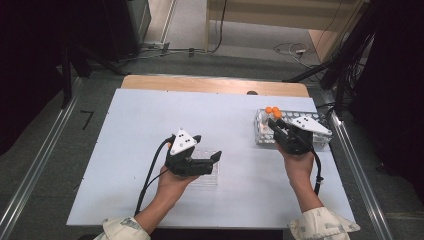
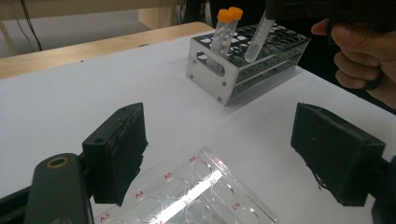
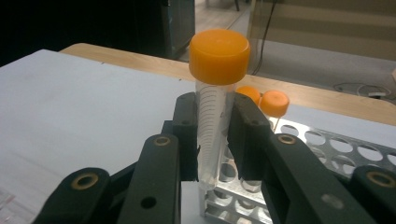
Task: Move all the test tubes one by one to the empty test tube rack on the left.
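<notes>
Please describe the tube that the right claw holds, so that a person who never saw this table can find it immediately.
Find the metal tube rack at the far right of the white table. Just above it, the right claw is shut on a clear tube with an orange cap. Two other orange-capped tubes stand in the rack; this one is lifted, pinched between black pads.

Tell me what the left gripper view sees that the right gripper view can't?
The left gripper view alone gives the clear well plate between open jaws, and the hand on the other gripper. The right gripper view alone gives the held tube's orange cap, the right gripper shut on that tube. Both share the metal rack, the two capped tubes standing in it, and the white table.
</notes>
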The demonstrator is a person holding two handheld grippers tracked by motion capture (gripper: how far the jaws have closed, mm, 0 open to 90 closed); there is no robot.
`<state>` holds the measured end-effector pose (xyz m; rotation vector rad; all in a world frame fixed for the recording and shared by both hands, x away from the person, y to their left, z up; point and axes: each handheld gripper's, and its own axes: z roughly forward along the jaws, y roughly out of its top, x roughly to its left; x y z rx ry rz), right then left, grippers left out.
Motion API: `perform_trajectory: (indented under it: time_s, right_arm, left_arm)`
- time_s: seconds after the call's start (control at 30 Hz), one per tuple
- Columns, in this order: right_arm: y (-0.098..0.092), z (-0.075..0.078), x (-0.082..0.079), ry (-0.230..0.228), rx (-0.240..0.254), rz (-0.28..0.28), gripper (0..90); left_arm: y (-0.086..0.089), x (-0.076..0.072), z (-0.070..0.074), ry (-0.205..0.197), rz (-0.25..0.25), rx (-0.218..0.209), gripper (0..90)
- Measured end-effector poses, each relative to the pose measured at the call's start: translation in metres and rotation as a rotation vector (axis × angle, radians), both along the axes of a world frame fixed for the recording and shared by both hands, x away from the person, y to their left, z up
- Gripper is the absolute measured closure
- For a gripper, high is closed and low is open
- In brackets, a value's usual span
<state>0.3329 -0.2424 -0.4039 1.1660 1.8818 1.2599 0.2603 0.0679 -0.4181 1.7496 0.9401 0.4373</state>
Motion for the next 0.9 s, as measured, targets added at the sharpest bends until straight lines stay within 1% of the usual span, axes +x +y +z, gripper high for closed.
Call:
perform_trajectory:
  time_s: [0.23,0.3,0.67,0.9]
  right_arm:
    - [0.009,-0.002,-0.008,0.006,-0.002,0.043,71.5]
    - [0.011,-0.003,-0.010,0.008,0.004,0.053,71.5]
    - [0.023,-0.012,-0.019,0.036,-0.004,0.104,71.5]
    - [0.032,-0.015,-0.027,0.053,-0.003,0.151,71.5]
  left_arm:
    - [-0.002,0.000,0.001,-0.004,-0.002,-0.007,18.9]
    - [-0.002,0.000,0.001,-0.004,-0.001,-0.009,19.8]
    - [-0.004,0.000,0.001,-0.005,-0.007,-0.009,19.8]
    - [-0.008,0.003,0.003,-0.011,-0.009,-0.013,19.8]
